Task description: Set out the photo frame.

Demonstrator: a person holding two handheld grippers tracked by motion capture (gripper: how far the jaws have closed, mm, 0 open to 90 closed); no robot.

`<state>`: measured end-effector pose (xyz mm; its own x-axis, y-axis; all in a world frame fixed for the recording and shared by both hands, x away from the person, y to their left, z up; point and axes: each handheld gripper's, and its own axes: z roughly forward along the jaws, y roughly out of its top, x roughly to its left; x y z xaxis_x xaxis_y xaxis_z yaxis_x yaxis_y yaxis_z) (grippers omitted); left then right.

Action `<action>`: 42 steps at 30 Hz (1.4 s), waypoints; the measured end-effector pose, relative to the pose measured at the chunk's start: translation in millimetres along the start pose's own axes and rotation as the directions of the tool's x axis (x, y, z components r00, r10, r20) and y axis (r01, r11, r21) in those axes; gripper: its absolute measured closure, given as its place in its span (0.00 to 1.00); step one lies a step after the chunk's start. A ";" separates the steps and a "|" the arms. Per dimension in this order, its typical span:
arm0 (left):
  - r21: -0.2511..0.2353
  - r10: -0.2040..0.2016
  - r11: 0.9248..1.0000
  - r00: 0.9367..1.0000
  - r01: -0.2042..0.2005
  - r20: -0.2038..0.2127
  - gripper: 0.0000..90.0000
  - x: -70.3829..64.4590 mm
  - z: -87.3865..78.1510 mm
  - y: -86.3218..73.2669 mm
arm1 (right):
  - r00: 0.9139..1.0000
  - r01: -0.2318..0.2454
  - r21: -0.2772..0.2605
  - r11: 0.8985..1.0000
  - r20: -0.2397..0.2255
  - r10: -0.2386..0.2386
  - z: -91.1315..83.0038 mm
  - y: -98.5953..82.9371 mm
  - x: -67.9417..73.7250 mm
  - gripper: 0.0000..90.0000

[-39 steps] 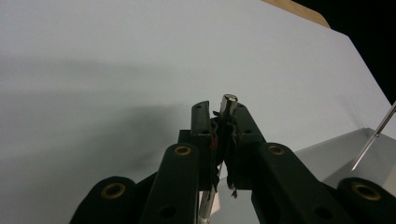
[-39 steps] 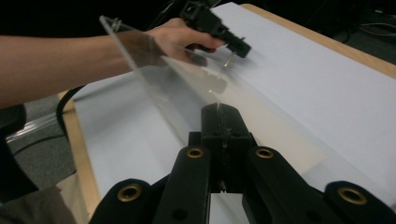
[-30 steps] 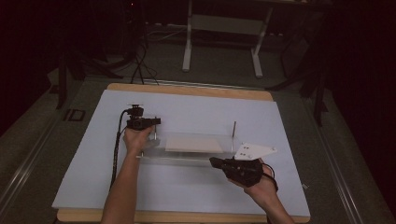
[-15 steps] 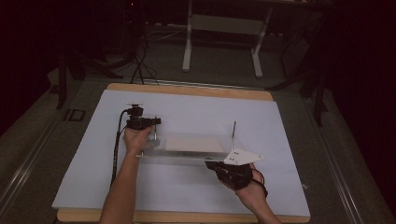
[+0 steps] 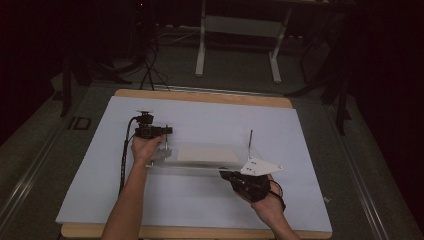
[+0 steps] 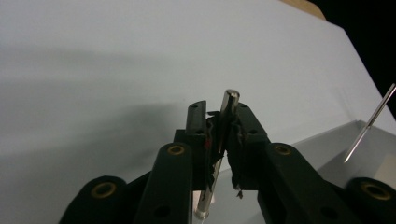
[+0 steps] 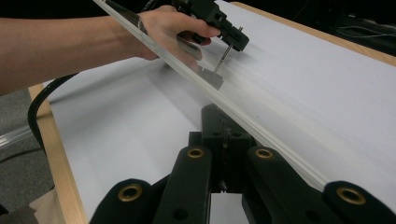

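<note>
A clear flat plate [image 5: 200, 167] lies on the white table cover, with a thin metal rod standing upright at each end. My left gripper [image 5: 166, 131] is shut on the left rod [image 6: 225, 126], just below its top. The right rod [image 5: 250, 138] stands free, and it shows slanted in the left gripper view as the right rod [image 6: 371, 122]. My right gripper [image 7: 224, 122] is shut on the plate's near edge [image 7: 261, 133], close to its right end. A white card [image 5: 207, 152] lies under or on the plate.
The white cover [image 5: 310, 200] lies over a wooden table top [image 5: 200, 95]. Beyond the table stand a metal frame [image 5: 237, 30], cables and dark floor. A cable [image 5: 123, 160] trails along the left forearm.
My right hand and gripper have shifted a little left and turned toward the plate's near edge. The left gripper has stayed on its rod.
</note>
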<state>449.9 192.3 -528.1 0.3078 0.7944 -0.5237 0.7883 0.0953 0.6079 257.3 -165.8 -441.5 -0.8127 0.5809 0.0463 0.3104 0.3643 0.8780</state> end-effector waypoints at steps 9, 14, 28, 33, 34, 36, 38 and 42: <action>-0.061 0.025 0.998 0.999 -0.023 0.034 0.70 2.6 -9.2 -3.7 | 1.000 -0.010 -0.005 1.000 -0.003 0.010 0.0 2.5 -2.1 1.00; -0.080 0.041 0.996 0.999 -0.038 0.034 0.66 2.4 -17.9 -5.6 | 1.000 -0.012 -0.007 1.000 -0.005 0.012 0.0 4.3 -3.5 1.00; -0.174 0.130 0.977 0.991 -0.120 0.045 0.65 0.0 -54.7 -26.2 | 1.000 -0.030 -0.020 0.999 -0.002 0.030 -0.2 10.7 -9.7 1.00; -0.192 0.161 0.969 0.987 -0.153 0.025 0.65 -0.6 -68.3 -34.7 | 0.999 -0.035 -0.027 0.999 0.001 0.035 0.1 13.9 -11.7 1.00; -0.198 0.160 0.968 0.987 -0.152 0.027 0.66 -0.8 -70.0 -35.9 | 0.999 -0.033 -0.027 0.999 0.002 0.033 0.1 14.9 -12.3 1.00; -0.206 0.172 0.965 0.985 -0.162 0.031 0.66 -0.8 -74.3 -38.7 | 0.999 -0.034 -0.031 0.999 0.003 0.034 -0.2 16.5 -13.3 1.00; -0.215 0.181 0.962 0.983 -0.171 0.031 0.65 -1.4 -78.2 -41.5 | 0.999 -0.037 -0.037 0.999 0.006 0.037 -0.7 18.7 -14.5 1.00; -0.233 0.187 0.957 0.982 -0.174 0.036 0.64 -2.8 -84.4 -49.4 | 0.999 -0.039 -0.047 0.998 0.006 0.040 -2.1 23.0 -17.4 1.00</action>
<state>365.2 236.1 -506.3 0.4687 0.7763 -0.4215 0.5766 0.0926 0.8117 277.6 -169.1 -421.1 -0.7967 0.5993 0.0783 0.3185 0.3063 0.8971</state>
